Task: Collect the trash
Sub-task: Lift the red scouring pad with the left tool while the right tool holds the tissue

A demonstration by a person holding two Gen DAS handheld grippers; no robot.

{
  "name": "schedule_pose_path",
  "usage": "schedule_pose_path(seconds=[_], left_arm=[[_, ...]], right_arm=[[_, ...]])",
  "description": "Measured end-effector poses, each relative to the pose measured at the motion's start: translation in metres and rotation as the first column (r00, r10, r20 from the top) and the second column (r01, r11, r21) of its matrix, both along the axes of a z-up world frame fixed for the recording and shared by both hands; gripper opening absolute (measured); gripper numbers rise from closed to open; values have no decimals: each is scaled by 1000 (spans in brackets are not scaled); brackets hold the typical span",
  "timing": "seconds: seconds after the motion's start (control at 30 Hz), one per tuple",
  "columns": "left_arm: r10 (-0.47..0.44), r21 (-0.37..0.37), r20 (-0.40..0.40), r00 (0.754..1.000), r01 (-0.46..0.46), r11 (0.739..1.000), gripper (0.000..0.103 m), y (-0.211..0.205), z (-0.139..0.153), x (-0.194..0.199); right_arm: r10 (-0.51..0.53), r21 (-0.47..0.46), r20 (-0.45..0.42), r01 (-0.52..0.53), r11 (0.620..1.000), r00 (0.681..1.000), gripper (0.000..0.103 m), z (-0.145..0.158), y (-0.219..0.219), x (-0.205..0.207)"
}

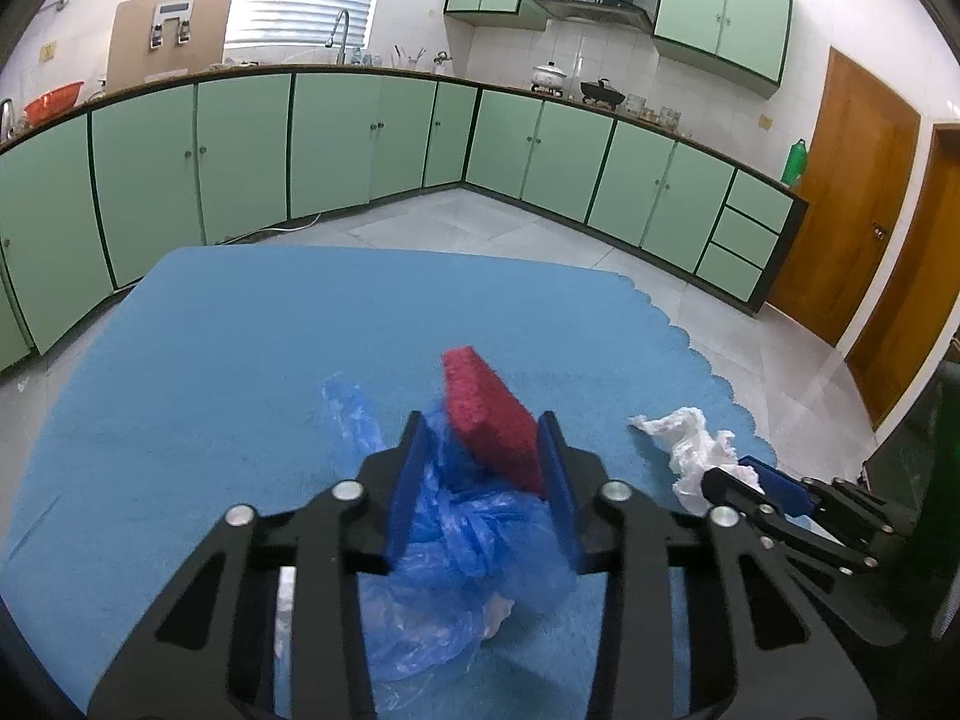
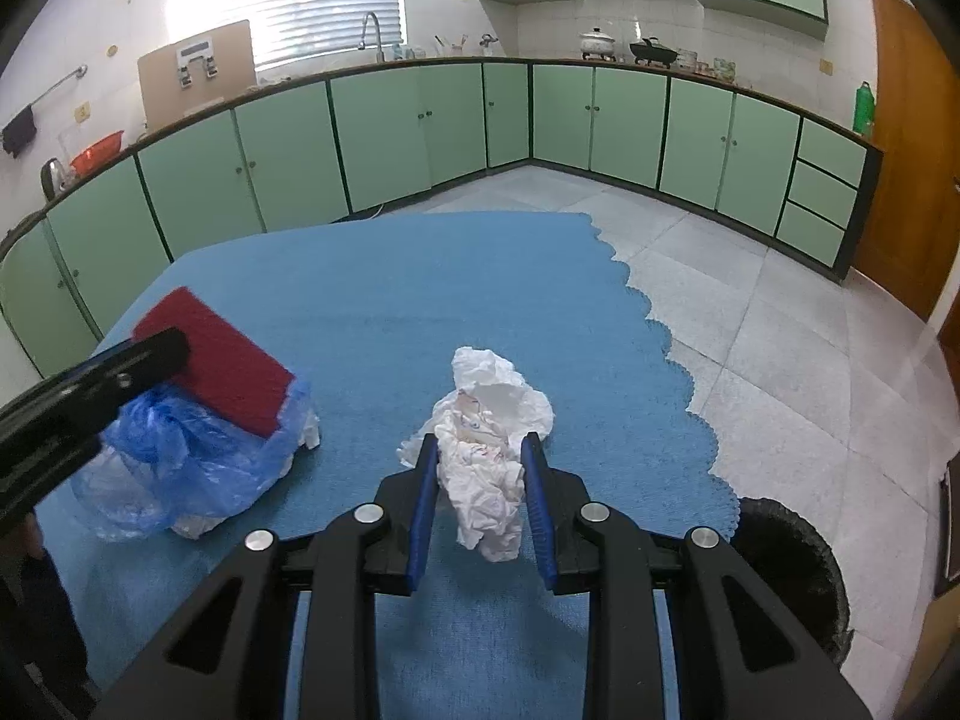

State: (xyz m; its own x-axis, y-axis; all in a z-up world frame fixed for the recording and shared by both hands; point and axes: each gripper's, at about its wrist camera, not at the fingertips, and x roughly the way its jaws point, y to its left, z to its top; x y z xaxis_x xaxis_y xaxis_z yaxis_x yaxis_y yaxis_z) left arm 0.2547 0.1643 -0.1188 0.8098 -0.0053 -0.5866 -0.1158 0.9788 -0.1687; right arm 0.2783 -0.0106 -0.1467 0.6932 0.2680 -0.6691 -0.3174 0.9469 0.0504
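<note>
A red scouring sponge [image 1: 492, 420] stands tilted on a crumpled blue plastic bag [image 1: 456, 546] on the blue tablecloth. My left gripper [image 1: 481, 420] is shut on the sponge, with folds of the bag caught between its blue pads. In the right wrist view the sponge [image 2: 222, 360] leans over the bag [image 2: 180, 456], and one left finger [image 2: 156, 351] lies across it. My right gripper [image 2: 480, 441] is shut on a wad of crumpled white paper [image 2: 486, 468], which hangs a little above the cloth. The left wrist view shows that paper [image 1: 690, 438] and the right gripper [image 1: 738, 471] at the right.
The blue cloth [image 2: 390, 276] has a scalloped right edge above grey floor tiles. A black-lined bin [image 2: 792, 570] stands on the floor at the table's near right corner. Green kitchen cabinets [image 1: 360, 138] run along the far walls. Scraps of white paper [image 2: 309, 435] stick out under the bag.
</note>
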Motion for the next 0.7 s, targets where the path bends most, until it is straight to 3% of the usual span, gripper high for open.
schedule_pose_path(seconds=[0.17, 0.5, 0.7], left_arm=[[5, 3, 13, 1000, -5, 1000, 22, -1, 2, -1], [-38, -55, 92, 995, 43, 998, 20, -5, 23, -19], [-86, -81, 84, 993, 93, 992, 19, -18, 27, -33]], right_arm=[[9, 14, 14, -9, 1000, 1000, 27, 9, -1, -5], [17, 36, 64, -19, 999, 998, 27, 34, -7, -13], [-6, 39, 81, 3, 999, 997, 27, 44, -19, -19]])
